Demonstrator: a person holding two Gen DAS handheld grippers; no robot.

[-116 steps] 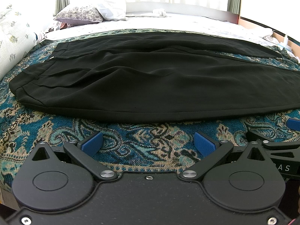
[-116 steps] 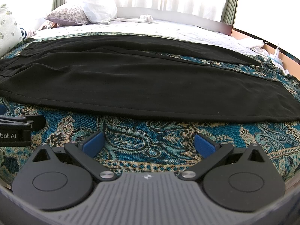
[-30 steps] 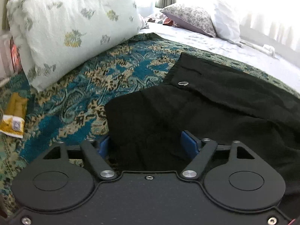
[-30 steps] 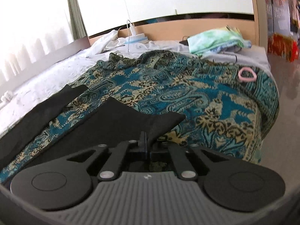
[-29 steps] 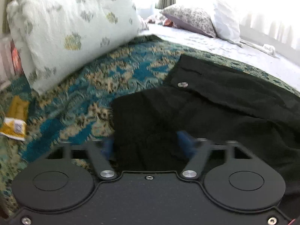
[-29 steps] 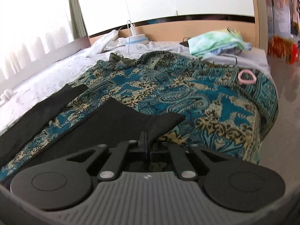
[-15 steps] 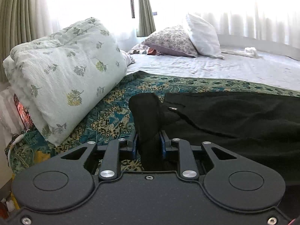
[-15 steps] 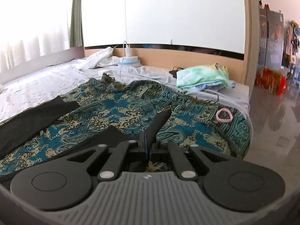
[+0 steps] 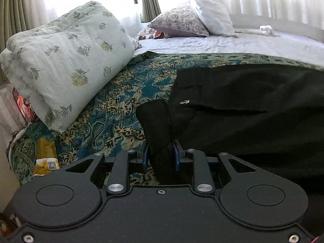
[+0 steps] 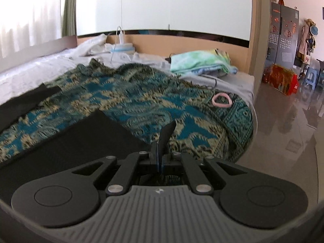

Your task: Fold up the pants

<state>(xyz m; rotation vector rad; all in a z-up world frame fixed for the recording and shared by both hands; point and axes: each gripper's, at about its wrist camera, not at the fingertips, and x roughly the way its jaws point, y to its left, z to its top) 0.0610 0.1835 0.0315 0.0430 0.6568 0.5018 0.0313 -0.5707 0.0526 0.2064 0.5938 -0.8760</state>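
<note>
Black pants (image 9: pixel 243 109) lie spread across a teal paisley bedspread (image 9: pixel 121 101). My left gripper (image 9: pixel 161 156) is shut on a bunched corner of the waist end, which sticks up between the blue pads, with a metal clasp (image 9: pixel 184 101) just beyond. In the right wrist view the pants (image 10: pixel 85 141) run off to the left, and my right gripper (image 10: pixel 160 158) is shut on a thin corner of the leg hem that pokes upward. Both pinched corners are lifted slightly off the bedspread (image 10: pixel 141 101).
A rolled floral quilt (image 9: pixel 60 60) lies left of the waist, with two pillows (image 9: pixel 194 20) behind. A yellow packet (image 9: pixel 45 158) sits at the bed edge. A pink ring (image 10: pixel 221 100), folded green cloth (image 10: pixel 200 62) and the bed's foot edge with tiled floor (image 10: pixel 283 131) lie right.
The left jaws closed on the waist corner and raised it, the view tipping up toward the pillows. The right gripper, gripping the hem throughout, lifted its corner and shifted, the view tipping up.
</note>
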